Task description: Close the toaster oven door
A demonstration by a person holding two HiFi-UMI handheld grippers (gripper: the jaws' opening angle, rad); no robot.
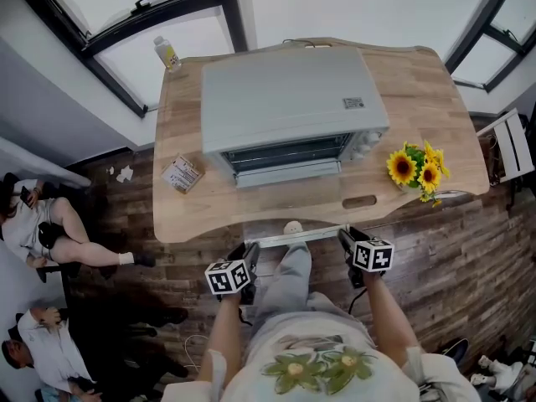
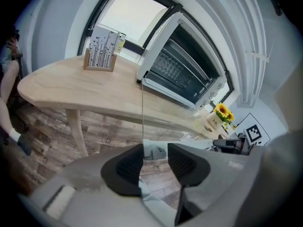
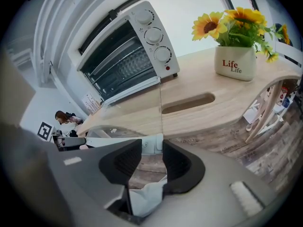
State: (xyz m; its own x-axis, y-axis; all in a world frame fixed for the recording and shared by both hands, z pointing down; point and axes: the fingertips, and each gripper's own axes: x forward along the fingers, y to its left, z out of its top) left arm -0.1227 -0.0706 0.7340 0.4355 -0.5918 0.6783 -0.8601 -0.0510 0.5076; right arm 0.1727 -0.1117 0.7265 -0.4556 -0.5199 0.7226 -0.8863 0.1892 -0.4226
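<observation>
A silver toaster oven (image 1: 285,99) stands on the wooden table (image 1: 435,99). Its glass door (image 1: 289,203) hangs open, lying flat toward me, with its metal handle (image 1: 300,235) past the table's front edge. My left gripper (image 1: 249,249) sits at the handle's left end and my right gripper (image 1: 345,238) at its right end. In the left gripper view the handle's end piece (image 2: 154,151) fills the gap between the pads of the left gripper (image 2: 155,159). The right gripper view shows the other end (image 3: 152,144) clamped the same way in the right gripper (image 3: 151,157), with the oven (image 3: 128,56) beyond.
A pot of sunflowers (image 1: 416,170) stands at the table's right front, beside an oval slot (image 1: 358,201) in the tabletop. A small printed box (image 1: 182,174) lies at the left, a bottle (image 1: 167,54) at the far left corner. People sit on the floor's left side (image 1: 42,224).
</observation>
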